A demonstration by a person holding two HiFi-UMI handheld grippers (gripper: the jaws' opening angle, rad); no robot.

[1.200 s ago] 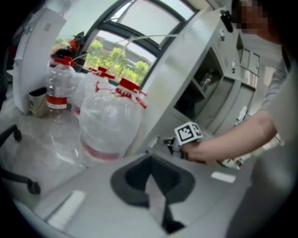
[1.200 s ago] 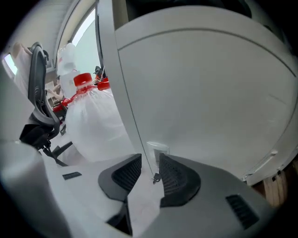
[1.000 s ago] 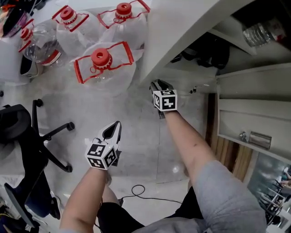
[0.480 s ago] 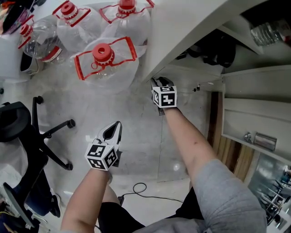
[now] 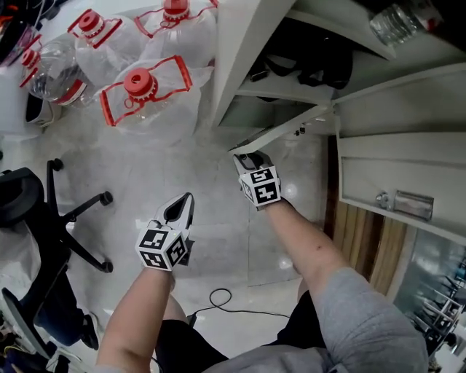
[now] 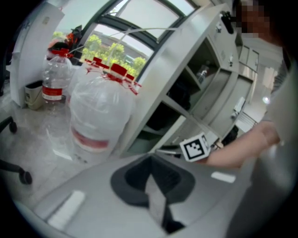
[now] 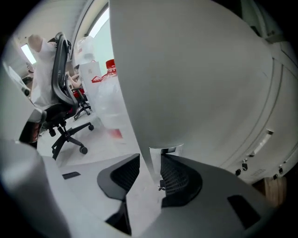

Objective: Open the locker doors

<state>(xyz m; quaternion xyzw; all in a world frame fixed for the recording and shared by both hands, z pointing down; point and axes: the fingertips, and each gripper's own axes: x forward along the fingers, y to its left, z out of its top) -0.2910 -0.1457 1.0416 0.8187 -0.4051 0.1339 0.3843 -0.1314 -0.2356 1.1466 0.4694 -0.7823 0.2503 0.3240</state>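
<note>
**Locker door (image 7: 186, 69) edge between the right tongs, left tongs just hanging out**

So the right gripper (image 7: 150, 160) has the free edge of the door sitting in its jaws. They've just been opening up. From the right gripper view I'd call them apart: the right-hand pad is up against the panel, and the other pad has a bit of a gap. It's not a real clamp.

From the head view, the right gripper (image 5: 246, 156) points down at that corner. The door (image 5: 284, 131) angles out from the locker (image 5: 240, 58), partly open, hinged further to the right. Behind it is an open shelf with something dark and lumpy (image 5: 313, 65) on it.

The left gripper (image 5: 188, 200) is off to the left, well apart from the locker. Its jaws are pressed together with nothing in them. The left gripper view shows the same thing, tips (image 6: 151, 174) closed, looking toward the locker and the other hand's marker cube.

Further out:
- Big clear water jugs (image 5: 142, 95) with red caps and red handles stand on the pale floor (image 5: 145, 167), left of the locker.
- A black office chair (image 5: 44, 218) is at the far left.
- A thin black cable (image 5: 218, 302) loops on the floor near the person's legs.
- Another door with a metal latch (image 5: 404, 204) is at the right.
- A plastic bottle (image 5: 397, 22) lies on a higher shelf.
</note>
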